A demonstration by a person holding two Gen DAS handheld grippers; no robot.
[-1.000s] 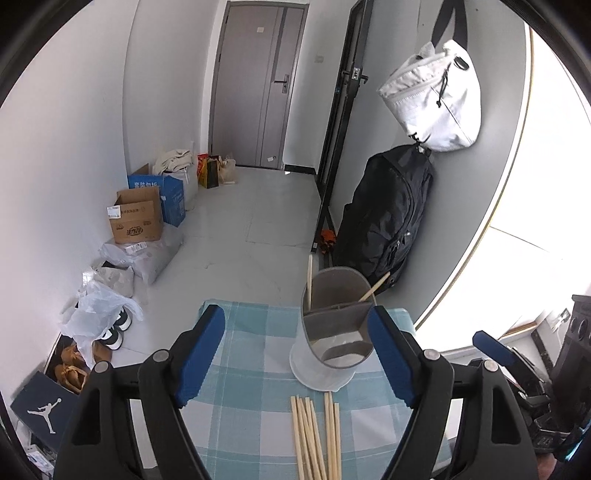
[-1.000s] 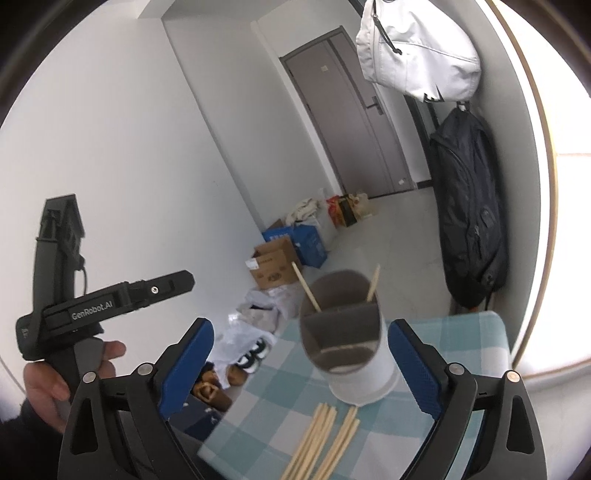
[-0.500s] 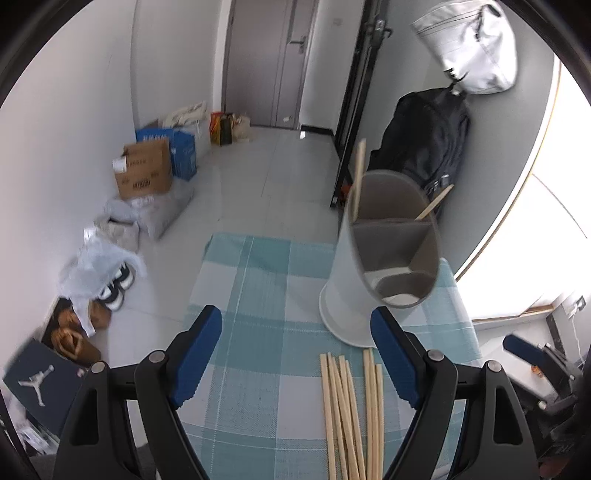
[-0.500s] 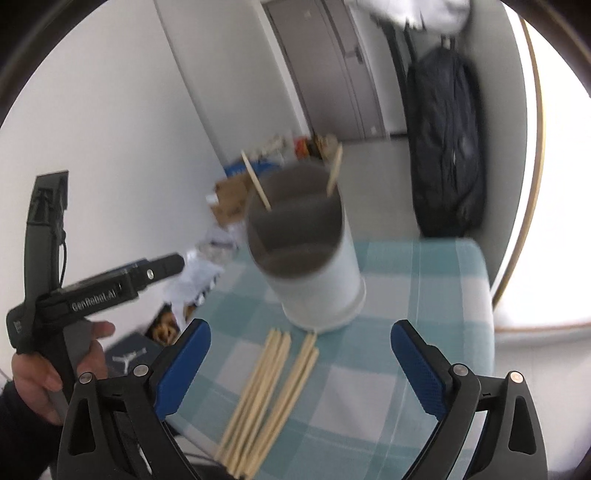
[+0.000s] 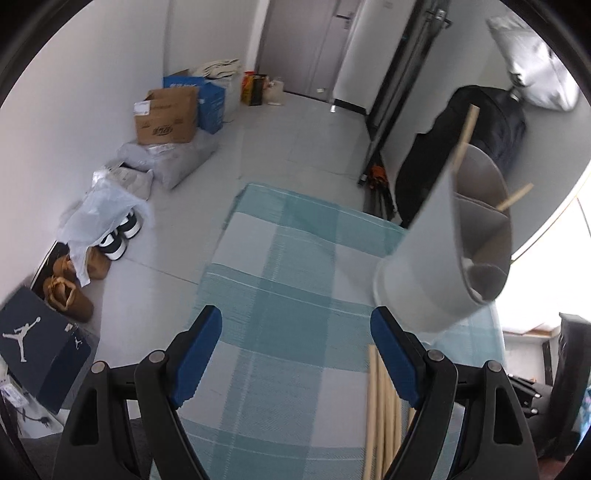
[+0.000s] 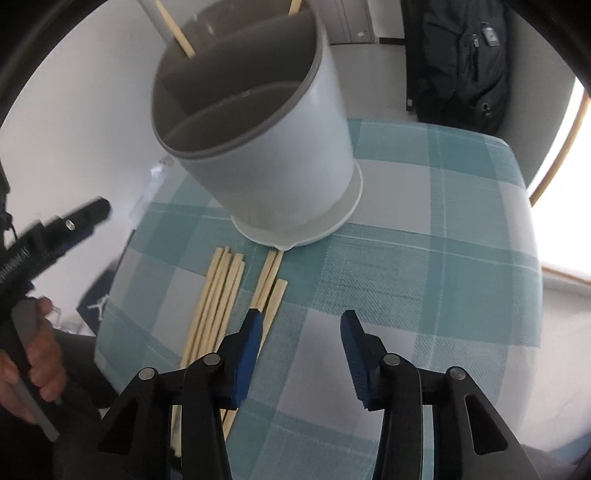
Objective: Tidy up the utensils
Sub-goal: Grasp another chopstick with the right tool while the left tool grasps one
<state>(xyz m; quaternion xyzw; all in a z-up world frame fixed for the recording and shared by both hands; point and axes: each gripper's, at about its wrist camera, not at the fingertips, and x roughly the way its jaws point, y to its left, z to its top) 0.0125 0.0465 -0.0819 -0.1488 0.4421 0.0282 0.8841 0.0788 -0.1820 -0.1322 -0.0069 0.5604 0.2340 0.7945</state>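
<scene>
A white utensil holder (image 6: 280, 155) with a grey divided insert stands on the checked tablecloth (image 6: 424, 258). Two wooden chopsticks (image 6: 177, 33) lean in its far compartment. Several loose chopsticks (image 6: 221, 295) lie flat on the cloth in front of it. My right gripper (image 6: 301, 321) hovers low over the cloth just right of them. Its jaws are closing with nothing between them. My left gripper (image 5: 295, 325) is open and empty over bare cloth. In its view the holder (image 5: 443, 258) is to the right and the loose chopsticks (image 5: 384, 413) lie by its right finger.
A hand (image 6: 33, 354) holds the left gripper (image 6: 88, 216) off the table's left edge. On the floor beyond the table are cardboard boxes (image 5: 166, 118), shoes (image 5: 118, 240) and bags. A black backpack (image 5: 461, 147) leans against the wall behind the holder.
Both grippers have come down toward the table and tipped downward. The right jaws have narrowed from wide open. In the left view the holder has slid to the right.
</scene>
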